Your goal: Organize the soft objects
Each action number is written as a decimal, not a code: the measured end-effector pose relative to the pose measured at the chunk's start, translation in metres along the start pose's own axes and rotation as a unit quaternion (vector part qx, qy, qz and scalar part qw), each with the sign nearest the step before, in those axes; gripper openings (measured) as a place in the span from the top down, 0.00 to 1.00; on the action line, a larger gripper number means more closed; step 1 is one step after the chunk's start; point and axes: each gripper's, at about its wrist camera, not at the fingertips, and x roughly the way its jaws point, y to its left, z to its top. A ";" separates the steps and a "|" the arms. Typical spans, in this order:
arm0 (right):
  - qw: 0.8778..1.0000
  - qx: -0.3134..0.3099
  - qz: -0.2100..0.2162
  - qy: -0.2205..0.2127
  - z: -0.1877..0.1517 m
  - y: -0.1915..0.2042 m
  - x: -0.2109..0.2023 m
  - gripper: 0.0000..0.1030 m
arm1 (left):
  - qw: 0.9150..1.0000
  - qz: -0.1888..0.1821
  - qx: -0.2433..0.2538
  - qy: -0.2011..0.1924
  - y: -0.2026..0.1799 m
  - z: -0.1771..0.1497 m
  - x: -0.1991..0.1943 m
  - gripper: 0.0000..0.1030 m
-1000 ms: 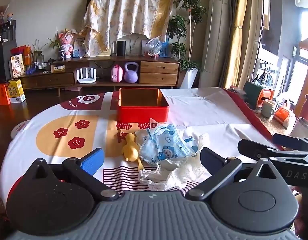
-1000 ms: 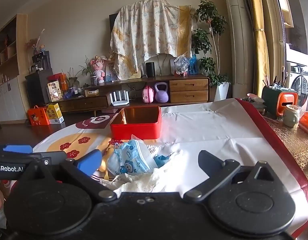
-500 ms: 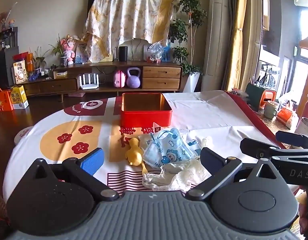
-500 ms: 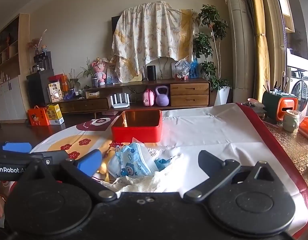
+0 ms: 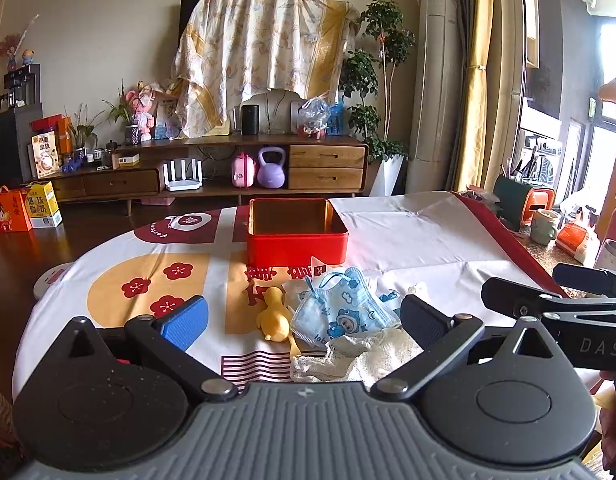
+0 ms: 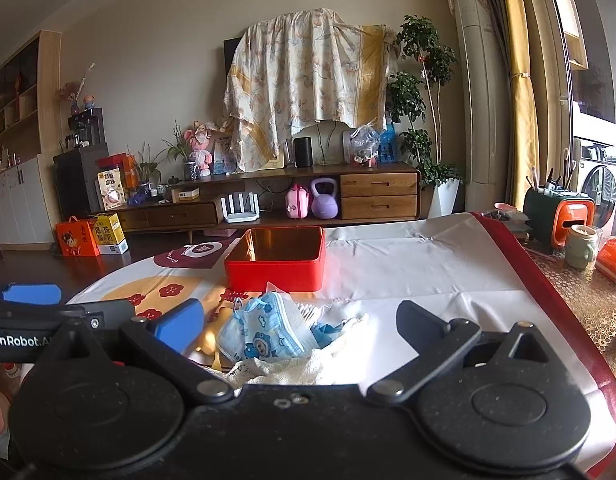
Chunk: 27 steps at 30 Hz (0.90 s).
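A pile of soft things lies on the tablecloth: a blue cartoon face mask [image 5: 341,312] [image 6: 264,332], a yellow rubber duck [image 5: 274,318], and a cream lace cloth [image 5: 357,358] [image 6: 292,368]. Behind them stands an empty red tin box [image 5: 296,232] [image 6: 276,258]. My left gripper [image 5: 304,318] is open, held back from the pile with nothing between its fingers. My right gripper [image 6: 302,324] is open too, just short of the mask and cloth. Each gripper shows at the edge of the other's view.
The round table [image 5: 419,224] carries a white, red and yellow printed cloth. At the right edge stand a green mug [image 5: 543,226], an orange-and-green holder [image 5: 523,200] and a metal cup [image 5: 611,254]. A TV cabinet [image 5: 212,172] lines the far wall.
Both cameras have tilted or risen a little, so the table and pile sit lower in view. The soft things have not moved and both grippers stay open.
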 end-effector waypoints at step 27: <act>1.000 -0.001 0.010 0.002 0.001 0.002 0.001 0.00 | 1.000 0.003 -0.005 0.000 0.003 0.002 0.002 0.00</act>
